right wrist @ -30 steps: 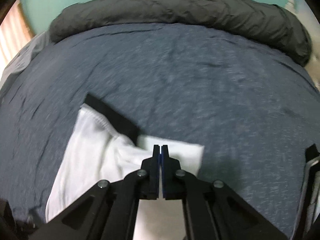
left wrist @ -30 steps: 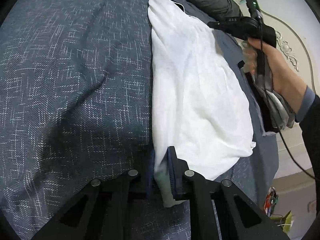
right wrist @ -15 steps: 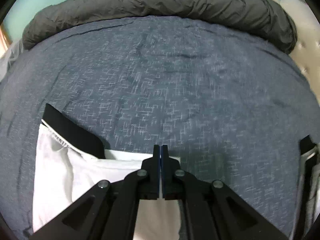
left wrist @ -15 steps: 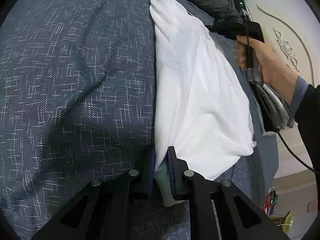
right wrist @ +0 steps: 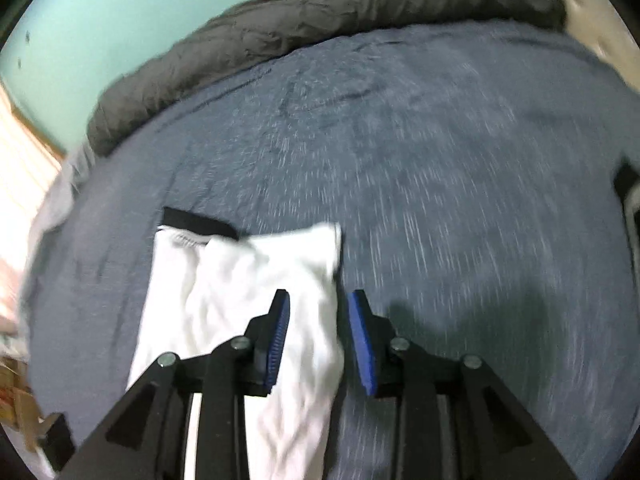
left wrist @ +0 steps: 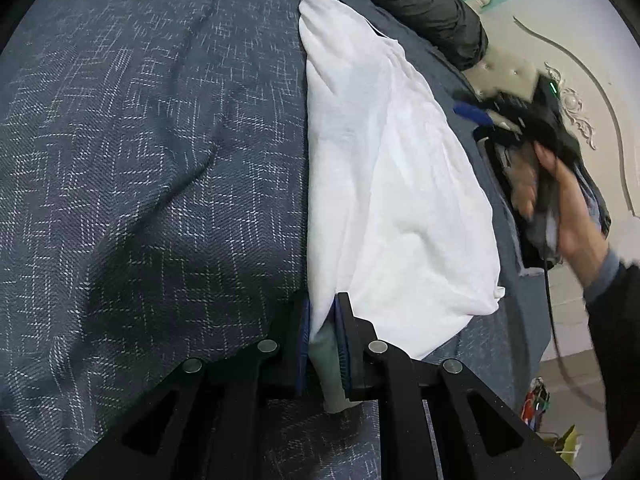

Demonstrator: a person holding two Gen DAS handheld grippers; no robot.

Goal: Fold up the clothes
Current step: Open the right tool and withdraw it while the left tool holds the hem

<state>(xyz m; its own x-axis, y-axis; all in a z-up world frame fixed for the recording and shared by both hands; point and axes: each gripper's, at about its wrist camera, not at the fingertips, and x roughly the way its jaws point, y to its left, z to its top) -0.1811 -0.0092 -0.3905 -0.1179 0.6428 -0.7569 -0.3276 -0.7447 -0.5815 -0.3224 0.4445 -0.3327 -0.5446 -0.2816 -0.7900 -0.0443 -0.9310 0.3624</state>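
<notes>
Left wrist view takes in most of the bed: a dark blue bedspread (left wrist: 132, 184) flecked with pale crosshatch fills the whole left half, creased but bare, so the widest open ground lies on that side. Along the far edge a dark grey quilt (left wrist: 412, 4) is bunched up in a long roll against the teal wall (right wrist: 100, 32), closing off that end. The white garment (left wrist: 384, 184) lies folded lengthwise down the middle of the spread, its dark-trimmed collar end at the top near the quilt and its rounded lower corner toward the right edge of the bed. To its right the bedspread narrows to a thin strip before the mattress edge — beyond that stand a cream panel with carved trim (left wrist: 576, 116) and a small heap of folded clothes, mostly hidden behind the person's right hand (left wrist: 568, 208). That hand carries the right gripper (right wrist: 318, 316), blurred with motion; its jaws have just been opening and stand apart, with the white cloth lying between and below them, the blue pads clear of it. The left gripper (left wrist: 322, 340) is nearly closed, its pads pinching the near edge of the garment. A black cable (left wrist: 560, 332) hangs off the right hand past the bedside.
</notes>
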